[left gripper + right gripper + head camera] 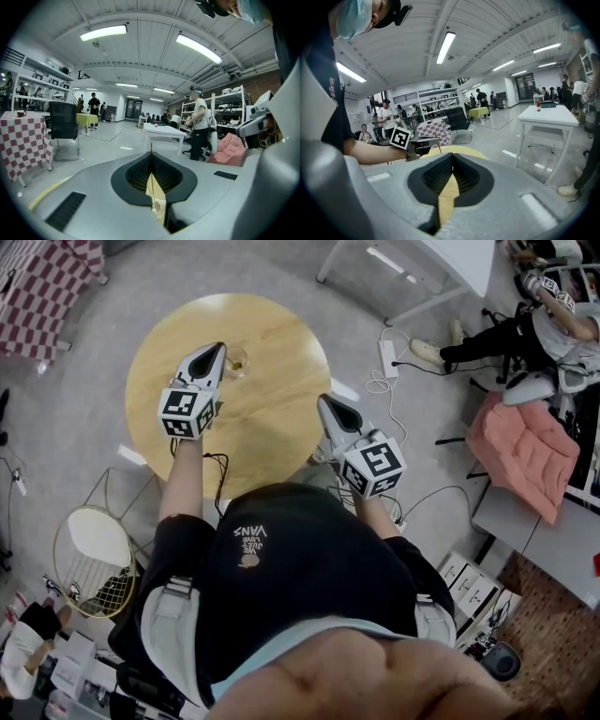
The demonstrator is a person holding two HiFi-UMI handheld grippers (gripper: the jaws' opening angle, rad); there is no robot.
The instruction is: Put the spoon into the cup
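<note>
Wooden table (281, 352) holds a clear cup (236, 360); left tool (217, 349), right tool (324, 402) clenched empty.

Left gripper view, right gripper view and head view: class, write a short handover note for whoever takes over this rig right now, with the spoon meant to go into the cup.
The left gripper is shut on the spoon, which hangs upright from the jaw tips, bowl end down.
The right gripper is shut and empty, over the near right edge of the table.
The cup, a clear glass, stands on the round table just right of the left gripper's tips.
Done: spoon in hand, close to the cup.
Left: centre the spoon over the cup, lower it in, open the jaws. Whether it already dips inside cannot be told.
</note>
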